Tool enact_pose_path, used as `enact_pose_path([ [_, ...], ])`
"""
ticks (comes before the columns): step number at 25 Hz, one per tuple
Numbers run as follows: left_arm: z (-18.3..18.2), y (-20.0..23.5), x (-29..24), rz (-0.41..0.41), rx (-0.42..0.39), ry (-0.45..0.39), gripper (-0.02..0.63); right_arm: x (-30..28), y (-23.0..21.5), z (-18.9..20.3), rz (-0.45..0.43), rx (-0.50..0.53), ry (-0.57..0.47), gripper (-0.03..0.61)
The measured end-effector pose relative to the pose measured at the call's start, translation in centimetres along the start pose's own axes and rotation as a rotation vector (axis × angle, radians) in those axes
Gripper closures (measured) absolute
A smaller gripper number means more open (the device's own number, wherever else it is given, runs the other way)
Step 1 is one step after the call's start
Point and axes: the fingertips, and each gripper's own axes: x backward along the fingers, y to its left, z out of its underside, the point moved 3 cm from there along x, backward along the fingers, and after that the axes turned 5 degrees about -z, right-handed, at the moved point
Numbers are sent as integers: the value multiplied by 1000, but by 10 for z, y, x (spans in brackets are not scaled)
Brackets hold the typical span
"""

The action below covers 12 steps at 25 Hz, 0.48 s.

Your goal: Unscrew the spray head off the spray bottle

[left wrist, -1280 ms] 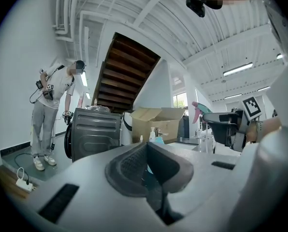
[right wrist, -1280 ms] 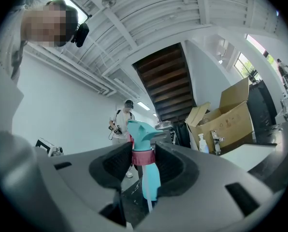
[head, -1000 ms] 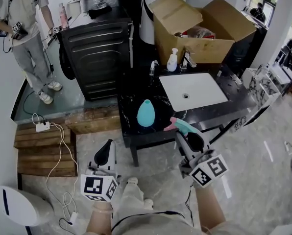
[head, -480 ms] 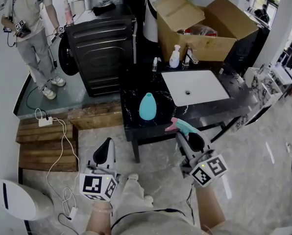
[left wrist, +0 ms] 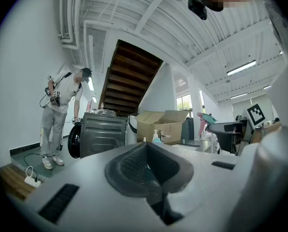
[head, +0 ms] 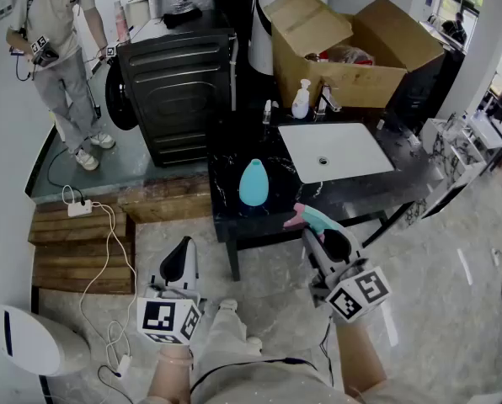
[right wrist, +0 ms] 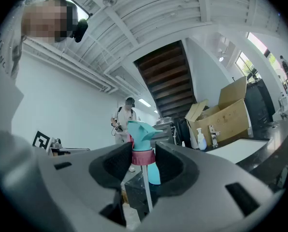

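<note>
The teal spray bottle (head: 252,183) stands headless on the black marble counter (head: 226,154). Its teal spray head (head: 307,217) with a pink collar (right wrist: 143,157) and a thin white dip tube is off the bottle. My right gripper (head: 319,231) is shut on that collar and holds the head upright in front of the counter's near edge. In the right gripper view the spray head (right wrist: 141,131) rises between the pads and the bottle (right wrist: 155,173) shows behind it. My left gripper (head: 180,264) hangs low at the left, shut and empty (left wrist: 146,170).
A white sink basin (head: 335,154) is set in the counter, with a soap pump bottle (head: 300,101) and open cardboard boxes (head: 352,49) behind it. A black washing machine (head: 175,91) stands at the left. A person (head: 53,40) stands at the far left. Wooden steps (head: 74,242) lie nearby.
The head view has shifted slightly. Both grippers hold their places, with the spray head still in the right one.
</note>
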Motion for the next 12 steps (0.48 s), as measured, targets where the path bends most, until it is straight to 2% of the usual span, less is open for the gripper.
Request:
enact_pose_path([
  [12, -2, -2, 1, -7, -2, -4, 609, 1, 0, 1, -7, -13, -1, 423],
])
